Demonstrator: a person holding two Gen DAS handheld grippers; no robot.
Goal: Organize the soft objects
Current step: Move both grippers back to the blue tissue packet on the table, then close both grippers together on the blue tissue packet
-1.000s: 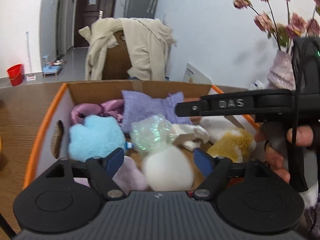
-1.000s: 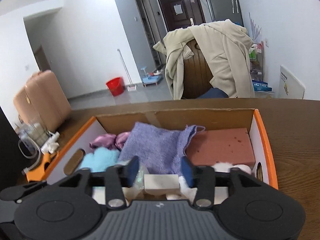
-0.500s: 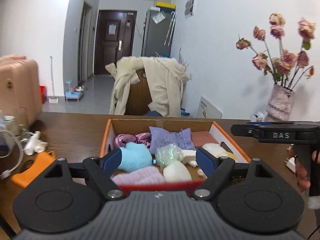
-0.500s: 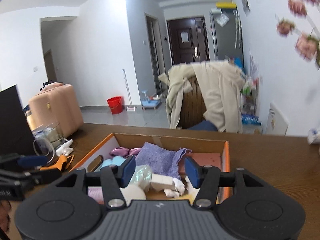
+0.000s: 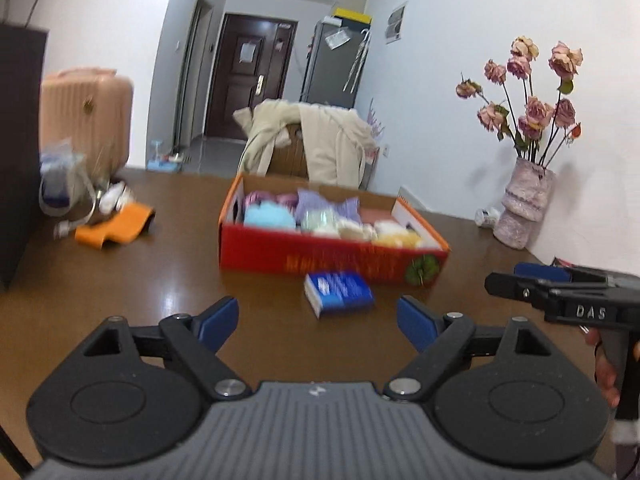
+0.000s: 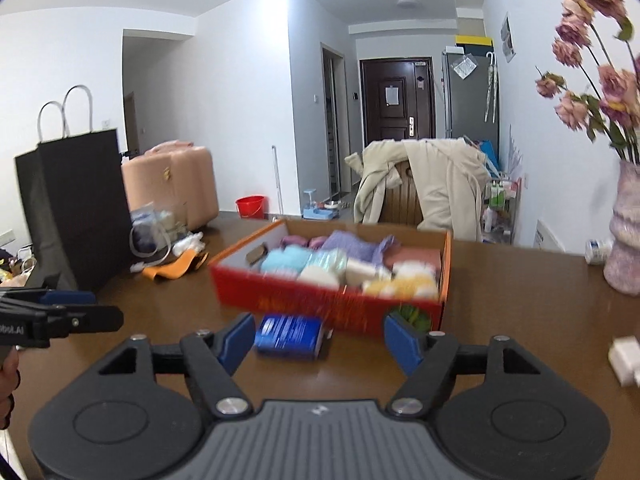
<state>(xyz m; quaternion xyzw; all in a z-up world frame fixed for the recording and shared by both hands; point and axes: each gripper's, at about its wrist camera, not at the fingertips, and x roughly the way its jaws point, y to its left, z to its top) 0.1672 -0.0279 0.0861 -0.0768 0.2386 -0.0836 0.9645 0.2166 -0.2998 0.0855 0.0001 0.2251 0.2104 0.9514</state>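
Box (image 5: 320, 258) on the table looks packed with soft stuff, so sorting seems nearly done. Left gripper (image 5: 318, 320) and right gripper (image 6: 320, 340) both hang open, empty (blue packet (image 6: 289, 337) probably next).

In the left wrist view, white capitals "DAS" stand on the black side of the right gripper (image 5: 520, 280). In the right wrist view, the left gripper (image 6: 80, 312) carries white letters cut off by the frame edge; "boLAI" shows. The red box (image 5: 332, 256) bears orange print on its front, too blurred to read. The blue packet (image 5: 339, 288) has pale marks, likewise unreadable.
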